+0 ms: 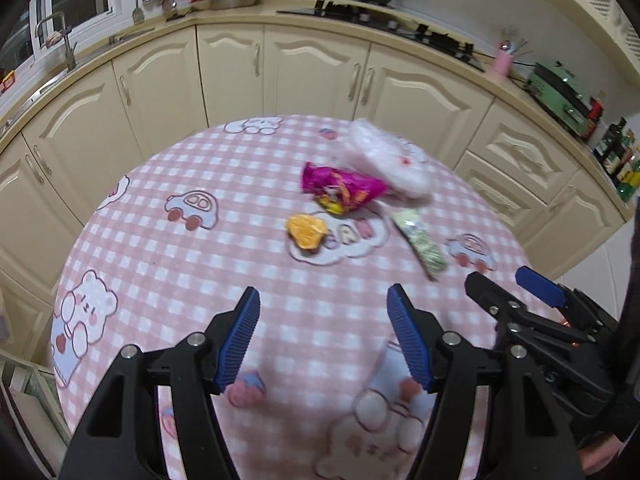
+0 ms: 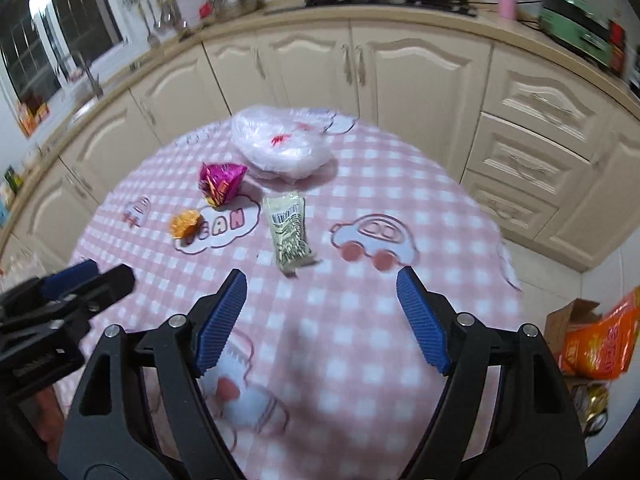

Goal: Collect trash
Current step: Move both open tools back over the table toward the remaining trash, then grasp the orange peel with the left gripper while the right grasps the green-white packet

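Observation:
On the pink checked tablecloth (image 1: 168, 272) (image 2: 360, 320) lie a crumpled magenta wrapper (image 1: 340, 186) (image 2: 221, 182), an orange peel scrap (image 1: 306, 231) (image 2: 185, 223), a pale green snack packet (image 1: 422, 242) (image 2: 290, 232) and a white plastic bag (image 1: 390, 158) (image 2: 280, 142). My left gripper (image 1: 323, 300) is open and empty, above the table short of the trash. My right gripper (image 2: 322, 282) is open and empty, just short of the green packet. Each gripper shows in the other's view: the right one (image 1: 508, 284), the left one (image 2: 92, 274).
Cream kitchen cabinets (image 1: 312, 76) (image 2: 400, 72) curve behind the table. A counter holds a sink, pots, a stove and a green appliance (image 1: 564, 96). An open cardboard box with an orange bag (image 2: 600, 344) stands on the floor right of the table.

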### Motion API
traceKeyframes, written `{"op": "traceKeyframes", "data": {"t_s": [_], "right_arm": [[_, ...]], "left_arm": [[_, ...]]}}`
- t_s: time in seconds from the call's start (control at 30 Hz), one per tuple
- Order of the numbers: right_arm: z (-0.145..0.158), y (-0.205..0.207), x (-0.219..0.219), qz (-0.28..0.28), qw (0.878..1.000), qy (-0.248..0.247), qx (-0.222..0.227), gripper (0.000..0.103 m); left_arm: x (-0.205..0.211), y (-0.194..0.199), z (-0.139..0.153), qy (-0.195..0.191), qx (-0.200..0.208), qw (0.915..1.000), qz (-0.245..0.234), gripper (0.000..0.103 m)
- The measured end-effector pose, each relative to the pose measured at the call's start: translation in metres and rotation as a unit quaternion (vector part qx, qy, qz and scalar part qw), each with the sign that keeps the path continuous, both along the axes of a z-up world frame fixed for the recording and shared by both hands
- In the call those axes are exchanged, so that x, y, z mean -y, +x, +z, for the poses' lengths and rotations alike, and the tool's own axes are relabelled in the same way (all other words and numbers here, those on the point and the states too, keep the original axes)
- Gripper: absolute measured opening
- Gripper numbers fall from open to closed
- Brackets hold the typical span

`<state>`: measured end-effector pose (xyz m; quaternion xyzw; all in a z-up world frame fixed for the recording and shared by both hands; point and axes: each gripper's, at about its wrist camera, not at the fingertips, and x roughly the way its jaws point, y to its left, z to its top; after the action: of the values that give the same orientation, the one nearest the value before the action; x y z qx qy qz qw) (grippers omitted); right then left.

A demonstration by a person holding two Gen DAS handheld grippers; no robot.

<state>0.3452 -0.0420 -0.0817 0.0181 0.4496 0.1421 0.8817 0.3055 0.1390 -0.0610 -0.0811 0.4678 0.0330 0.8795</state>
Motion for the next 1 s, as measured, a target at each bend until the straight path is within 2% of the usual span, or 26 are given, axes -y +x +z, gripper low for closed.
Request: {"op": "traceKeyframes", "data": {"t_s": [0.13,0.27,0.33,0.4,0.43,0.53,0.57,0.6,0.63,0.77,1.0], "right_arm": [[-0.022,0.024,-0.018,0.015,0.999,-0.025,-0.019,0.077],[-0.039,0.04,-0.035,0.036,0.998,-0.052,-0.009,0.076],[-0.041,0.041,-0.037,0.041,0.997,-0.056,0.015,0.056],[-0.041,0.044,-0.035,0.038,0.997,-0.056,0.031,0.022],[-0.039,0.045,-0.032,0.035,0.998,-0.046,0.029,0.02],[-0.038,0.049,-0.02,0.034,0.999,-0.007,0.015,0.019],[-0.038,0.048,-0.017,0.033,0.999,0.001,0.012,0.018],[-0.037,0.048,-0.015,0.032,0.999,0.005,0.011,0.018],[-0.037,0.047,-0.013,0.033,0.999,0.009,0.01,0.018],[-0.036,0.045,-0.007,0.027,0.999,0.016,0.01,0.018],[-0.025,0.032,0.006,0.014,0.999,0.028,0.02,0.018]], "left_arm": [[-0.012,0.017,-0.013,0.013,-0.016,0.9998,0.005,0.065],[-0.019,0.033,-0.028,0.015,-0.034,0.9993,0.004,0.065],[-0.02,0.042,-0.034,0.011,-0.04,0.9991,-0.006,0.065],[-0.019,0.052,-0.041,0.01,-0.04,0.999,-0.015,0.065],[-0.02,0.056,-0.044,0.006,-0.04,0.999,-0.017,0.065],[-0.021,0.069,-0.058,0.003,-0.042,0.9988,-0.024,0.063],[-0.022,0.071,-0.061,0.013,-0.033,0.9992,-0.019,0.055],[-0.021,0.07,-0.06,0.031,-0.018,0.9992,-0.015,0.034],[-0.02,0.071,-0.06,0.047,-0.015,0.9988,-0.009,0.03],[-0.027,0.07,-0.057,0.022,-0.009,0.9997,-0.003,0.03],[-0.021,0.054,-0.041,0.03,0.012,0.9995,-0.002,0.03]]}}
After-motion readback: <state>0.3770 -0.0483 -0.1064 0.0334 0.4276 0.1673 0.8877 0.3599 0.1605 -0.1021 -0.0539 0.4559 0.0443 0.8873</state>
